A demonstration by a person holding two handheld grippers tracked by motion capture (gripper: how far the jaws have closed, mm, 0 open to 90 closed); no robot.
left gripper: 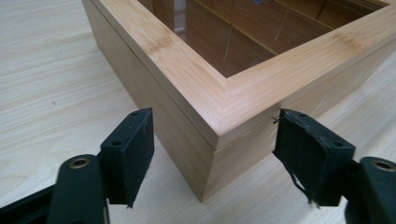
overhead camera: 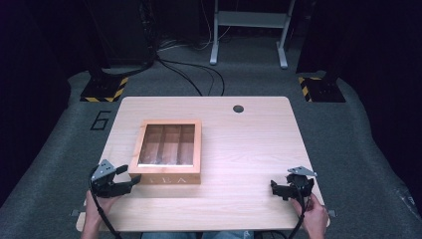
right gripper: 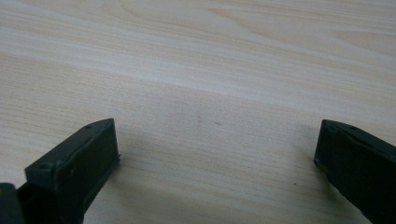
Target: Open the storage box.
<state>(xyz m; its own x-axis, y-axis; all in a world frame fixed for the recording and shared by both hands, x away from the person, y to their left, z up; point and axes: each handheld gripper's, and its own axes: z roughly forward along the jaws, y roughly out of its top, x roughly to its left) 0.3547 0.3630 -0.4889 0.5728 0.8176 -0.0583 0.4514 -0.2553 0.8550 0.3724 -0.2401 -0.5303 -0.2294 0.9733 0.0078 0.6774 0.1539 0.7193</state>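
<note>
A wooden tea box (overhead camera: 169, 150) with a glass-window lid lies on the left half of the table; its compartments show through the pane. My left gripper (overhead camera: 130, 175) sits at the box's near-left corner. In the left gripper view that corner (left gripper: 212, 140) reaches in between the two pads (left gripper: 130, 154), and each pad tip meets a wall just below the lid seam, so the gripper is shut on the corner. My right gripper (overhead camera: 278, 188) rests near the table's front right, open, with bare wood (right gripper: 210, 121) between its pads (right gripper: 88, 158).
The light wooden table (overhead camera: 249, 144) has a round cable hole (overhead camera: 238, 108) at the back. Grey carpet lies all around, with cables (overhead camera: 194, 74), a white frame's legs (overhead camera: 249, 35) behind and hazard-striped stand bases (overhead camera: 104, 88) at both back corners.
</note>
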